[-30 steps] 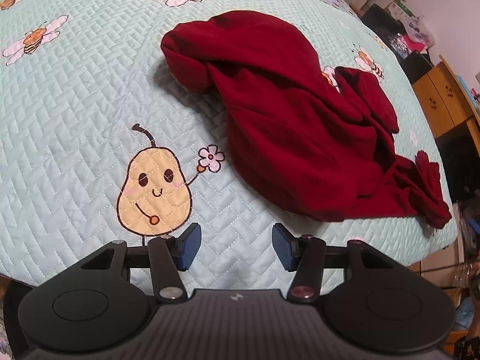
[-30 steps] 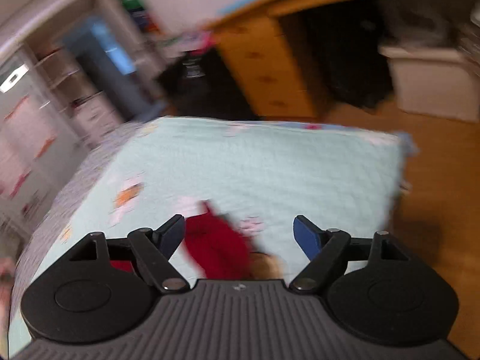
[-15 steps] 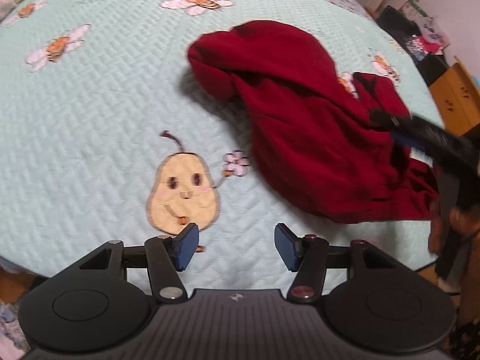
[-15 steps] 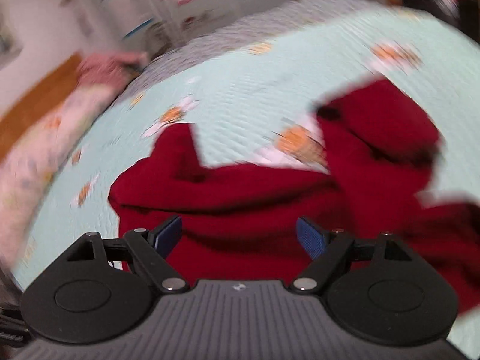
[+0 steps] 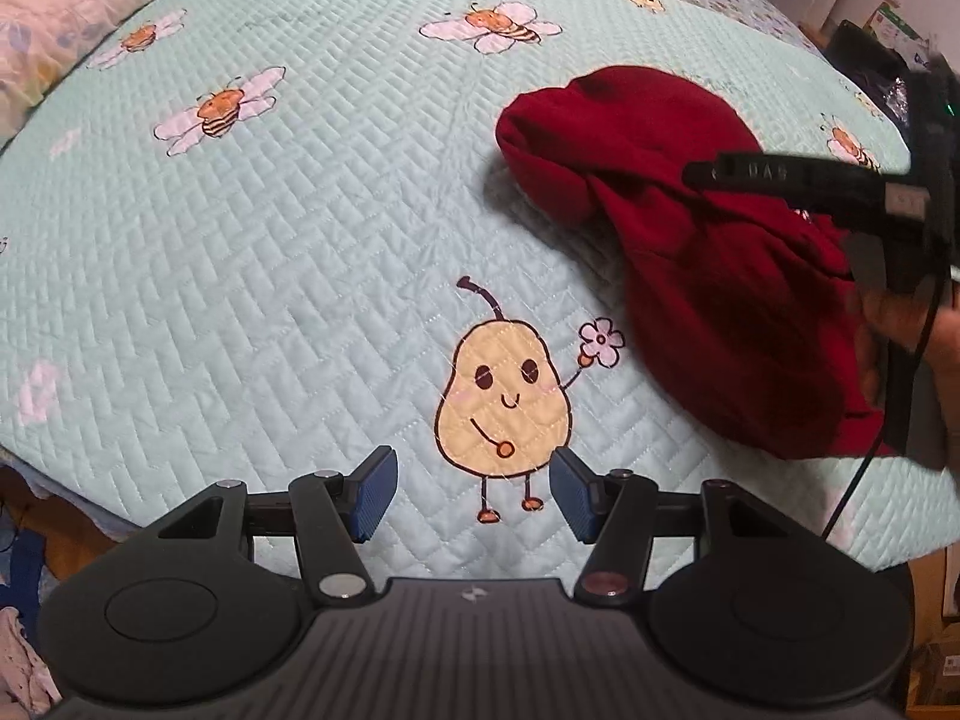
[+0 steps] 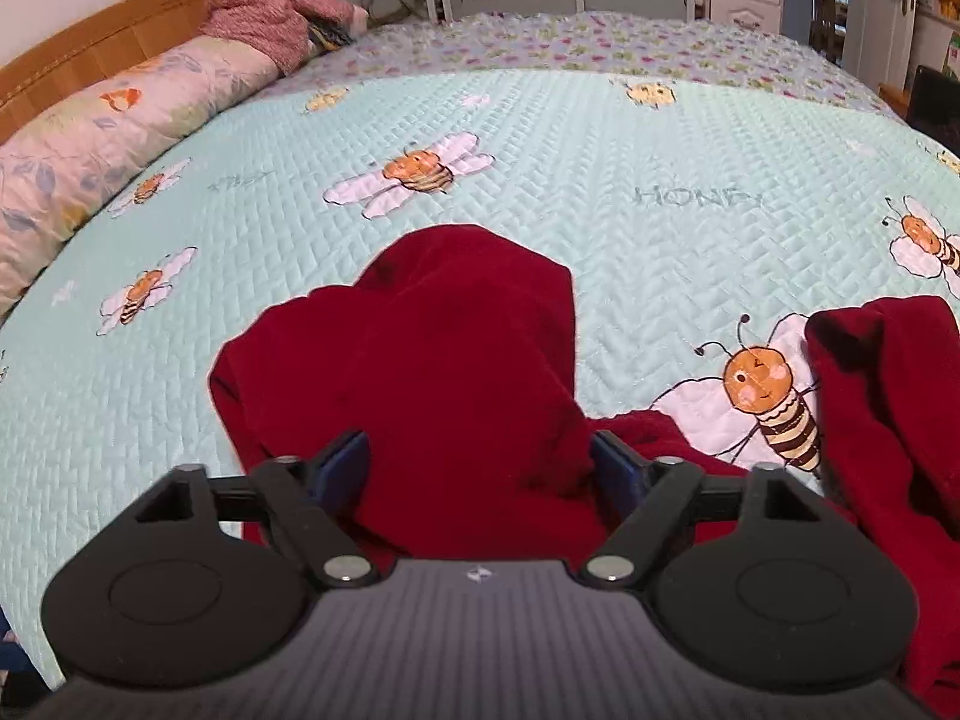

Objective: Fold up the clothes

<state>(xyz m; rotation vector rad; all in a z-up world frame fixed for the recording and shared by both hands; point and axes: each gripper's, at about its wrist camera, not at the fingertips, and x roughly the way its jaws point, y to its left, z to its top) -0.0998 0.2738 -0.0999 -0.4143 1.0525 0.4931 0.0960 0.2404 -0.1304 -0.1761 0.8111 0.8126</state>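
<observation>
Red garment (image 5: pixel 708 276) lies bunched, not flat, near the right edge of the quilt (image 5: pixel 300 240). Left wrist: my left gripper (image 5: pixel 474 495) hangs wide open over the near edge, holding nothing, well clear of cloth. Right wrist: my right gripper (image 6: pixel 480 468) spread wide, low over the hood-like lump (image 6: pixel 456 360), fabric between the jaws but unpinched. Judgement: bite one layer at an edge, not the pile, then spread flat.

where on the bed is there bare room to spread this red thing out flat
Widest bare quilt lies between the pillow and the red garment, from the bee prints to the pear print. It is crowded where the garment bunches under the open right gripper.
</observation>
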